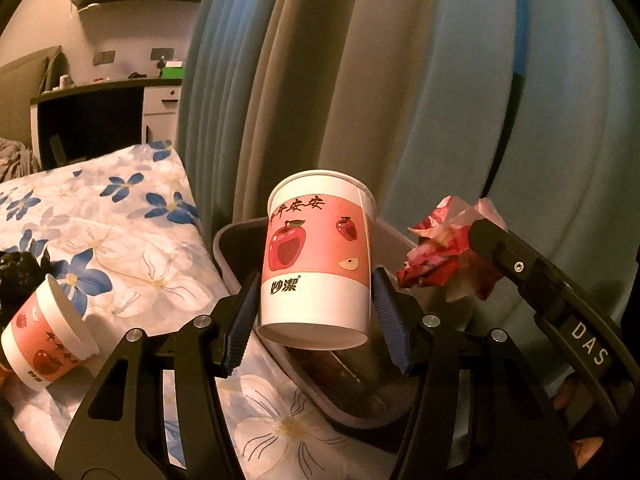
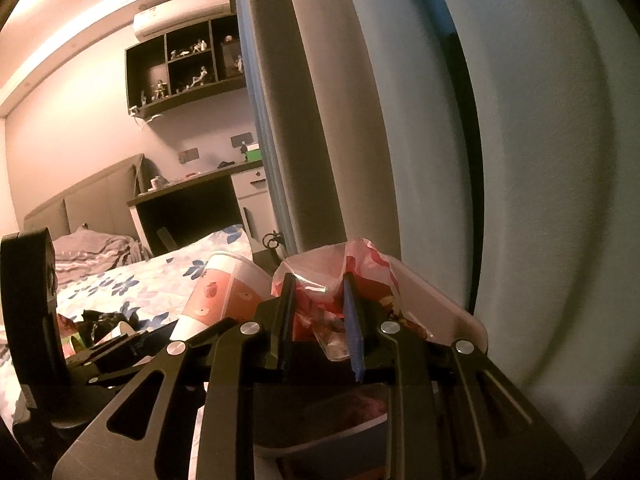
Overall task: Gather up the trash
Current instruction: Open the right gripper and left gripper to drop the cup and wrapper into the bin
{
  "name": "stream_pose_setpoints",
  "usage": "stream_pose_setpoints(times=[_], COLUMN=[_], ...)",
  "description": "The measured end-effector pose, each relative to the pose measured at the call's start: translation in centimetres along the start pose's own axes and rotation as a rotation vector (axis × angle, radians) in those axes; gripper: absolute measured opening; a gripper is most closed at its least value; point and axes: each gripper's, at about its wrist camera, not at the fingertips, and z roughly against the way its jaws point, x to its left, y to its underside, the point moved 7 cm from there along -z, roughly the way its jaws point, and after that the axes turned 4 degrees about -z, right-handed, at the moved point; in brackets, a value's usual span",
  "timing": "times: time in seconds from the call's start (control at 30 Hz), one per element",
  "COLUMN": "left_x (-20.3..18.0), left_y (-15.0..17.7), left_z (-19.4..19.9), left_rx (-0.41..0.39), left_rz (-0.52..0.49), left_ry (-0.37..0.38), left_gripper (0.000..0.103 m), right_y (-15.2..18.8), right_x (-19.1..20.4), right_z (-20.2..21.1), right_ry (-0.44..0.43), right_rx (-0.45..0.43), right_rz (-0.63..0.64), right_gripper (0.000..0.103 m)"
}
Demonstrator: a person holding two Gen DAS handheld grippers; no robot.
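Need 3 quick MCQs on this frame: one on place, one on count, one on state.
1. Where does the second paper cup lie?
A. on the flowered bedspread
B. in the bin
C. on the desk

2. How many apple-print paper cups does the left wrist view show?
A. one
B. two
C. three

3. What are the right tongs doing?
A. standing empty
B. clamping a crumpled red and white wrapper
C. holding a cup

Key: 1 A, it lies tipped on the spread; 2 B, one held upright in the left tongs over the grey bin, one on the bed; 3 B, the wrapper sits pinched between the pads.
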Motion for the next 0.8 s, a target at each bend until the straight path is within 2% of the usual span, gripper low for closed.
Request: stream_pose_setpoints(times=[0.3, 0.37, 0.43, 0.67, 0.8], left_x=[-0.1, -0.2, -0.3, -0.8, -1.5], left_y=[0.5, 0.6, 0.8, 1.4, 1.9], left_z=[-0.9, -1.1, -1.3, -2.1, -2.8], left_rx=[0.017, 0.022, 0.031, 0.057, 0.08], left_rz=[0.0, -0.002, -0.003, -0.011, -0.021], left_ry=[0.013, 0.016, 0.02, 0.034, 0.053], left_gripper=[0.055, 0.056, 0.056, 0.056, 0.057], right_y=[0.2, 0.2, 0.2, -0.2, -0.4], right_x=[-0.5, -0.5, -0.7, -1.6, -2.0], right_z=[-0.7, -0.7, -0.8, 0.2, 1.4], right_ry=[0.001, -0.001, -0.001, 0.016, 0.02], right_rx=[0.017, 0.018, 0.018, -0.009, -0.035], right_rz=[-0.008, -0.008, -0.014, -0.047, -0.066], right_gripper=[0.025, 0.028, 0.036, 0.045, 0.054])
